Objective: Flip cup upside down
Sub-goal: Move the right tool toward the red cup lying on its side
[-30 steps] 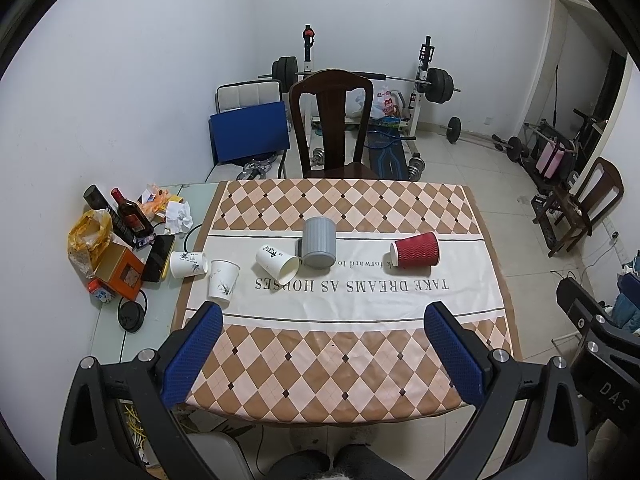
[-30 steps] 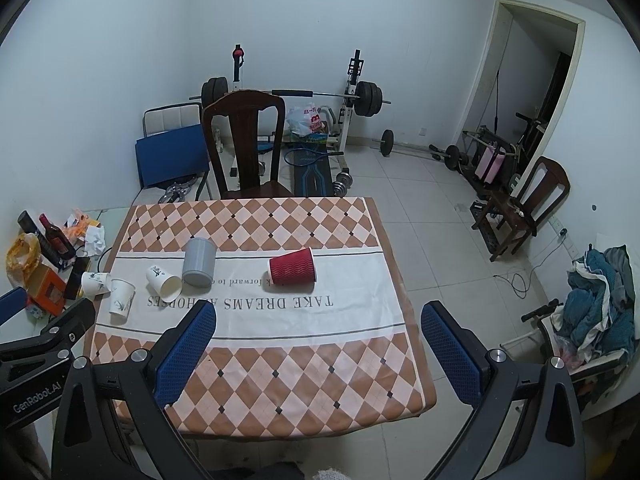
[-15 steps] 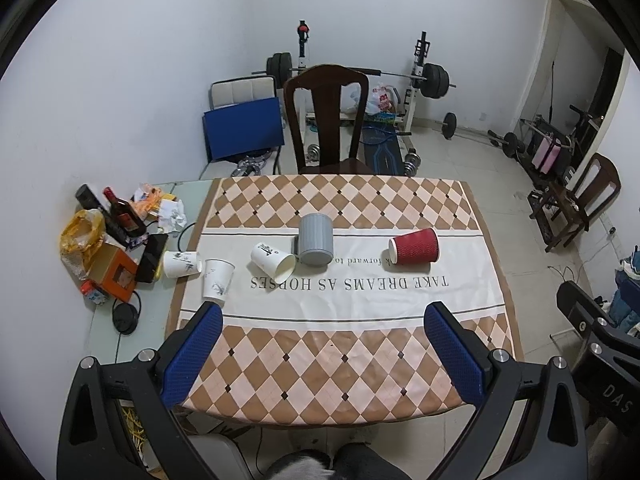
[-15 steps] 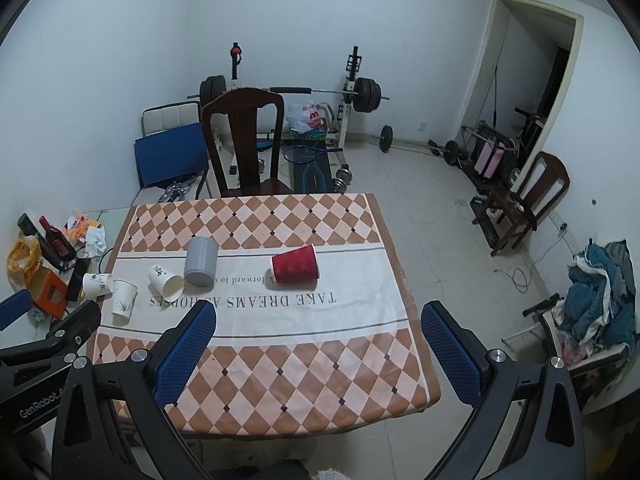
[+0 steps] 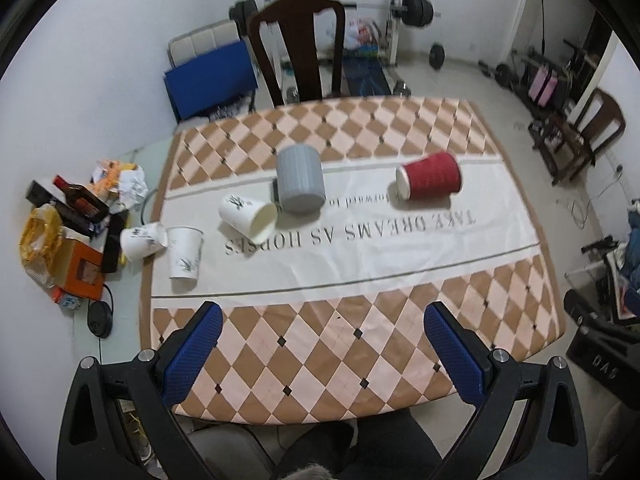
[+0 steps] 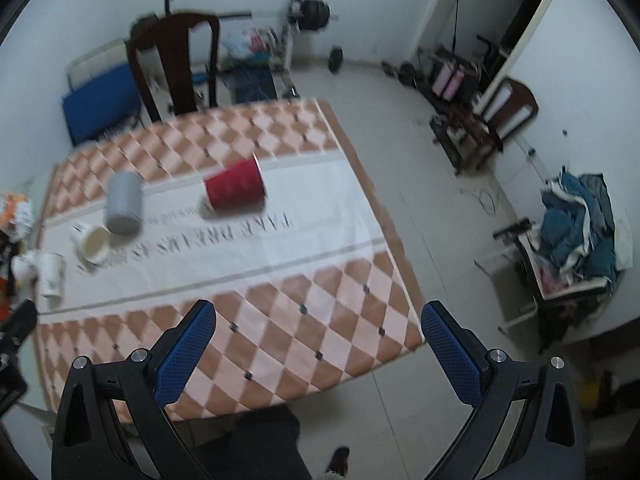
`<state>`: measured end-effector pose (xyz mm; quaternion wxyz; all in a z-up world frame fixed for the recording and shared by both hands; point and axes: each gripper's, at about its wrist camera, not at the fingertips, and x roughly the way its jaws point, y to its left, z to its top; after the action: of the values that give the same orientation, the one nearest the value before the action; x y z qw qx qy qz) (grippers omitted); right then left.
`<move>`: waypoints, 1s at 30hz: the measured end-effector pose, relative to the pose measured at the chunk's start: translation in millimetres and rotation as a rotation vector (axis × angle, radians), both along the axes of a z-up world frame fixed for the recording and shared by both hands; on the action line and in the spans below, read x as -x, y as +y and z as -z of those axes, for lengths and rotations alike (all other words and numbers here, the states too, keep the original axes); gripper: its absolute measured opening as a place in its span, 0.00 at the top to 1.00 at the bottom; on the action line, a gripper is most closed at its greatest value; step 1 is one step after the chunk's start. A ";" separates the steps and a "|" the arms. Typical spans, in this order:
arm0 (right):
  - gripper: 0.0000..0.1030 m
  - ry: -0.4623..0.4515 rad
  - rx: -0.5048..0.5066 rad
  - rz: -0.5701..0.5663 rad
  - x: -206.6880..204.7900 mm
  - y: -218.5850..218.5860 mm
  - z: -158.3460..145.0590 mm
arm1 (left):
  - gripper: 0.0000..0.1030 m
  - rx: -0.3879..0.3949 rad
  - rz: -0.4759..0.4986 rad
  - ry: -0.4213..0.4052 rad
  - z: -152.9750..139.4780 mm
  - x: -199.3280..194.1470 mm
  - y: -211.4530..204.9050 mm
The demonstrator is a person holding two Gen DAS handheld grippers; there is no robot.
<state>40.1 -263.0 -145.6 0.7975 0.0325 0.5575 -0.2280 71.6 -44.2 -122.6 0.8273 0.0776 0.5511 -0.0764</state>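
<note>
A red paper cup (image 5: pixel 429 176) lies on its side on the table's white band; it also shows in the right wrist view (image 6: pixel 235 190). A grey ribbed cup (image 5: pixel 300 179) stands upside down beside a white paper cup (image 5: pixel 248 218) lying on its side. Another white cup (image 5: pixel 184 253) stands upside down near the left edge, and one more (image 5: pixel 141 240) lies on its side. My left gripper (image 5: pixel 322 344) is open and empty above the table's near edge. My right gripper (image 6: pixel 318 342) is open and empty, above the near right corner.
The table has a checkered cloth (image 5: pixel 360 344). A dark wooden chair (image 5: pixel 298 44) stands behind it. Bottles, boxes and bags (image 5: pixel 68 236) clutter a side surface on the left. Gym weights (image 5: pixel 416 10) and another chair (image 5: pixel 592 128) stand farther off.
Both grippers have moved down and forward toward the table, so the cups look larger. The right view has tilted and is blurred by motion. The cups have not moved.
</note>
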 end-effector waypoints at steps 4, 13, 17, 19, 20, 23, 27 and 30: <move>0.00 0.085 -0.028 -0.002 -13.9 -15.7 54.4 | 0.00 -0.038 0.009 0.053 37.6 -22.8 -12.4; 0.06 0.245 -0.140 -0.030 -66.0 -50.4 150.1 | 0.00 -0.107 0.043 0.173 102.8 -85.3 -58.1; 0.16 0.309 -0.176 -0.036 -91.4 -69.6 183.9 | 0.01 -0.117 0.095 0.193 117.5 -118.5 -86.0; 0.17 0.336 -0.183 -0.036 -103.3 -79.5 198.3 | 0.01 -0.132 0.143 0.183 122.5 -133.9 -101.2; 0.17 0.344 -0.186 -0.034 -109.4 -84.2 204.4 | 0.01 -0.143 0.168 0.175 124.7 -141.4 -109.4; 0.17 0.366 -0.196 -0.027 -124.3 -100.3 218.4 | 0.10 -0.186 0.283 0.139 130.8 -159.3 -134.6; 0.17 0.398 -0.201 -0.020 -145.1 -122.4 237.5 | 0.17 -0.278 0.483 0.109 146.5 -178.4 -171.6; 0.17 0.415 -0.201 -0.009 -155.2 -139.5 248.0 | 0.17 -0.326 0.617 0.118 160.6 -186.3 -196.1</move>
<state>195.3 -402.5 -393.6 0.6595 0.0617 0.7298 -0.1696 257.8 -240.3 -283.2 0.7086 0.3668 0.5537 -0.2383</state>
